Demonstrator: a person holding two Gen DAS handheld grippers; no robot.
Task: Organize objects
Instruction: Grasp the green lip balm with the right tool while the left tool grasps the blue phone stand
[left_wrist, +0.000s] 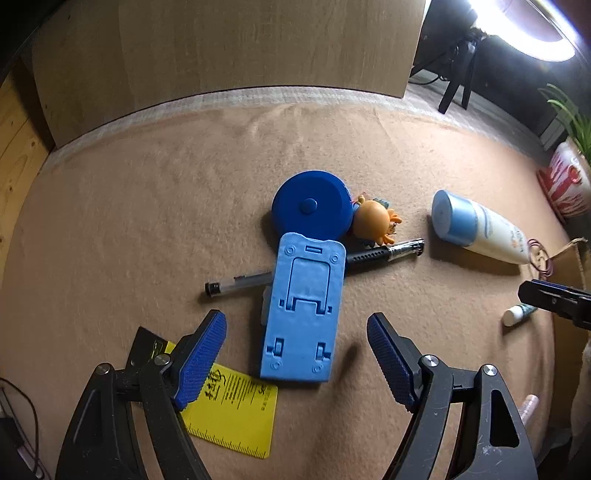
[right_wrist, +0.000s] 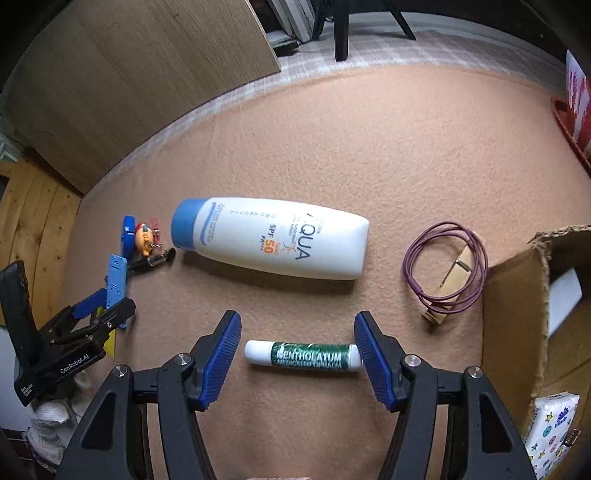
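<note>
In the left wrist view my left gripper (left_wrist: 297, 354) is open around the near end of a light blue phone stand (left_wrist: 304, 310), which lies flat over a pen (left_wrist: 314, 266). A dark blue round case (left_wrist: 312, 205) and an orange toy figure (left_wrist: 375, 221) lie just beyond. In the right wrist view my right gripper (right_wrist: 297, 354) is open, its pads on either side of a green Mentholatum lip balm tube (right_wrist: 303, 356) lying crosswise. A white sunscreen bottle (right_wrist: 273, 236) with a blue cap lies beyond it.
A yellow ruler card (left_wrist: 236, 410) lies under the left finger. A purple cord coil (right_wrist: 445, 262) on a wooden clip sits at the right. An open cardboard box (right_wrist: 517, 314) stands at the far right, and a wooden board (left_wrist: 229, 48) at the back.
</note>
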